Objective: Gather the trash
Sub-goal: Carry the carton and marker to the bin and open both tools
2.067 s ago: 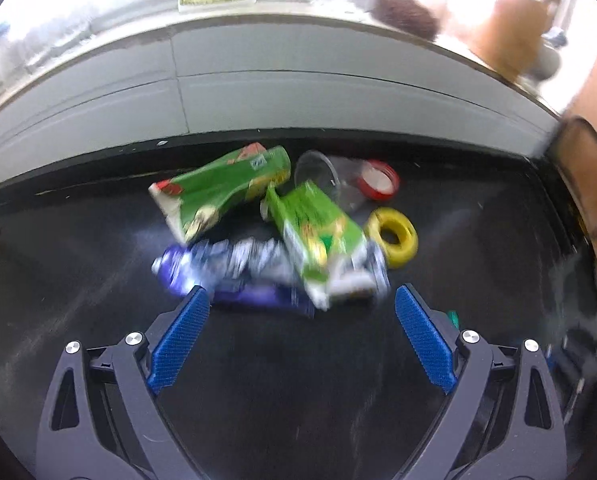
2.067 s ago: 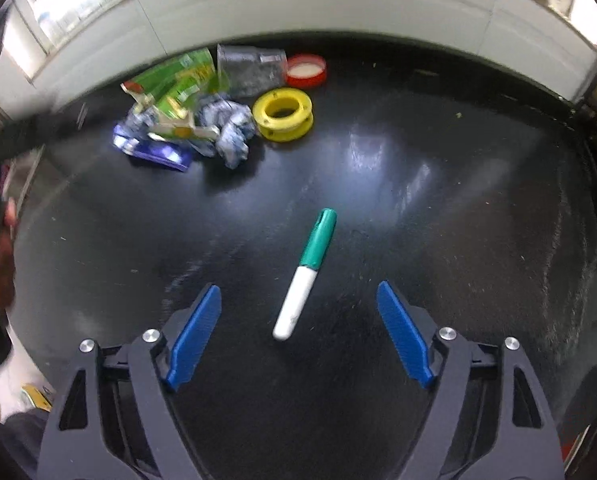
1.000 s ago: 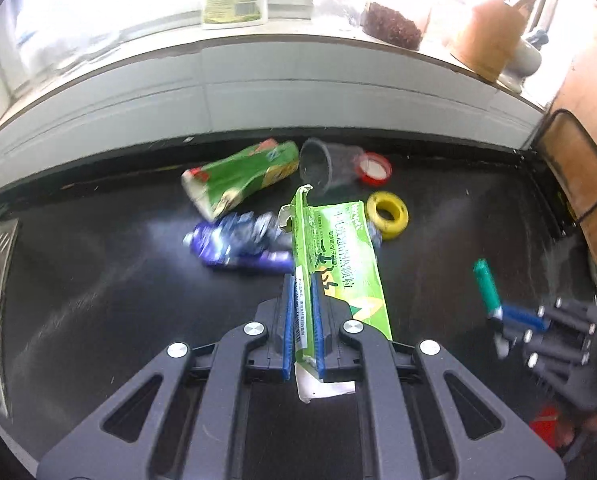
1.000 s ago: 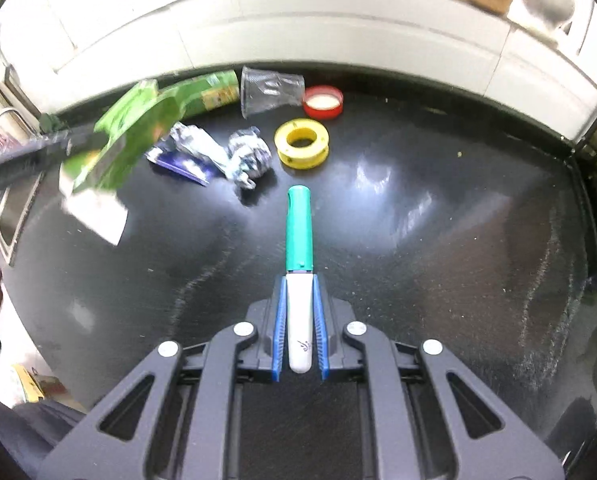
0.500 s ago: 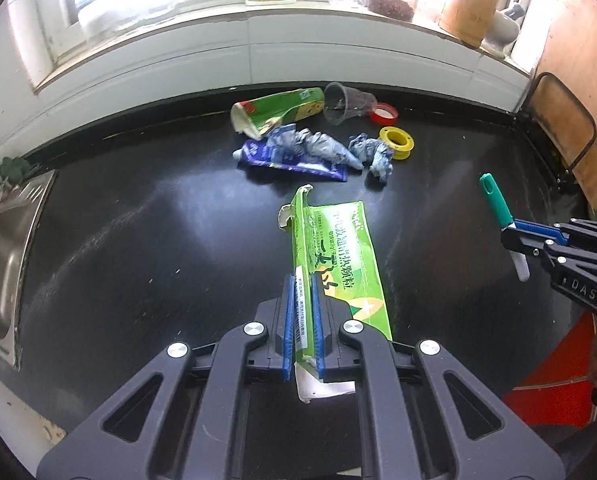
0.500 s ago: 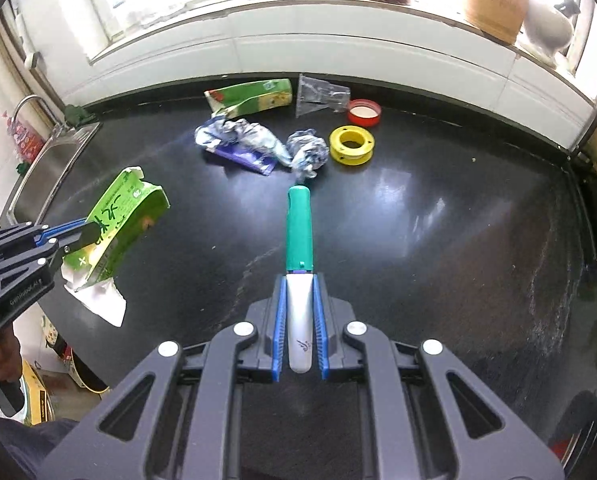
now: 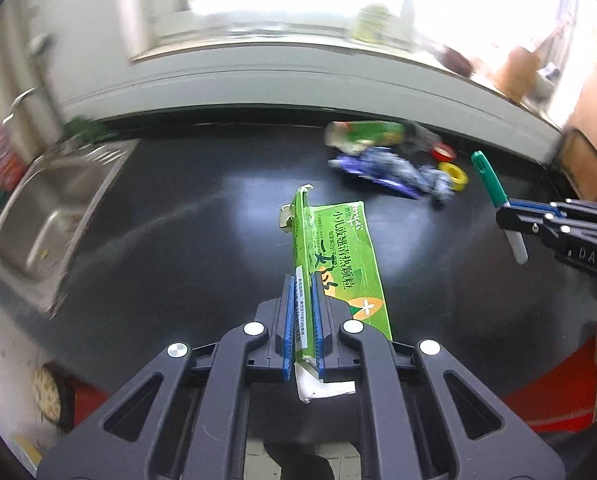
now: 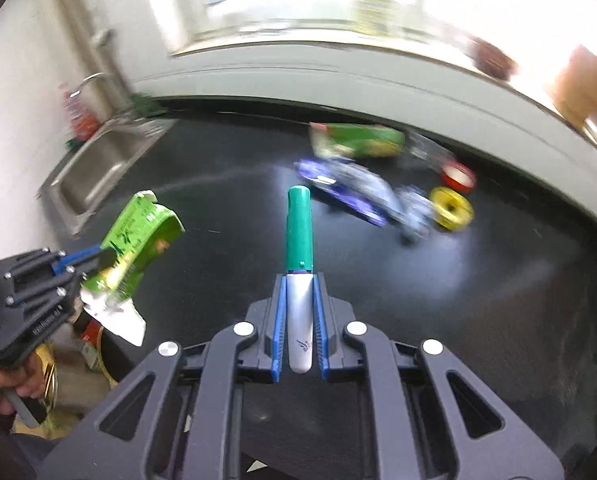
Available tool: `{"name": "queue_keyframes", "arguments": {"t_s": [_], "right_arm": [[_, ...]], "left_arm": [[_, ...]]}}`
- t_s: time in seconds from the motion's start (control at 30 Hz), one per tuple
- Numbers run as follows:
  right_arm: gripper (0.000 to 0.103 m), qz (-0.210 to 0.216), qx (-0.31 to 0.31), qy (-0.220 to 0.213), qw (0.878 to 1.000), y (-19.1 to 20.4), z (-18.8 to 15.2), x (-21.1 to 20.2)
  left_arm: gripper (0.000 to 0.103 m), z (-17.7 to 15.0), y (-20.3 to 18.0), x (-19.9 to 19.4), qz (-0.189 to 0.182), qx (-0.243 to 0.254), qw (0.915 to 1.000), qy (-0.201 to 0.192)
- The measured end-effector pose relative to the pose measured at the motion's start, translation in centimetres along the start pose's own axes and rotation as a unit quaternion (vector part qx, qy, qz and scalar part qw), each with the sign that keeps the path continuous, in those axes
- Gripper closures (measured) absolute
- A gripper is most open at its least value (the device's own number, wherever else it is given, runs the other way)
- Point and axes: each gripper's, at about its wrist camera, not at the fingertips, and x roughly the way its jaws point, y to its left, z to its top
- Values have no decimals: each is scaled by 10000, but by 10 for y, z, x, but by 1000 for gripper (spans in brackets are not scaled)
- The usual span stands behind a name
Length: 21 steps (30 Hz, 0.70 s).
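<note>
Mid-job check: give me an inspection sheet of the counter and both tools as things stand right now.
Surface: black countertop, glossy.
Job's things: green carton and green-capped marker, both lifted; second green carton, purple wrapper lying by the back edge.
Clutter: yellow ring, red lid.
Grippers: left tool shut on carton; right tool shut on marker.
Cables: nothing seen.
Surroundings: steel sink, bright window sill.

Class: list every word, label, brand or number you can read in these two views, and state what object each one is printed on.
"DAS": right claw body, seen from the left wrist view.
"小儿豉翘清热颗粒": green carton held in the left claw; the small brand word above it is too blurred.
Barcode strip on the carton edge: digits too small.
Left claw body lettering: unreadable.
Marker logo: no legible words.
</note>
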Motion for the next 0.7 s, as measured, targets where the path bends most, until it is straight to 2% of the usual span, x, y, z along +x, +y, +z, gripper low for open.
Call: {"name": "queue_keyframes", "arguments": {"t_s": [0.17, 0.27, 0.4, 0.57, 0.7], "right_arm": [[89, 813, -785, 171, 9934, 98, 21, 29], [89, 1427, -1219, 448, 9812, 164, 20, 51], [89, 2104, -1813, 985, 9556, 257, -1, 79], [89, 2481, -2390, 1645, 9242, 343, -35, 112], [89, 2583, -2556, 2051, 9088, 388, -58, 141]], "left_arm": [[95, -43, 75, -35, 684, -627, 9957, -24], [95, -77, 117, -50, 1065, -1008, 9892, 78], [95, -128, 168, -66, 1365, -1659, 9762, 313], [95, -195, 215, -68, 1597, -2293, 9578, 680], [95, -233, 246, -61, 1640, -2585, 9480, 865]]}}
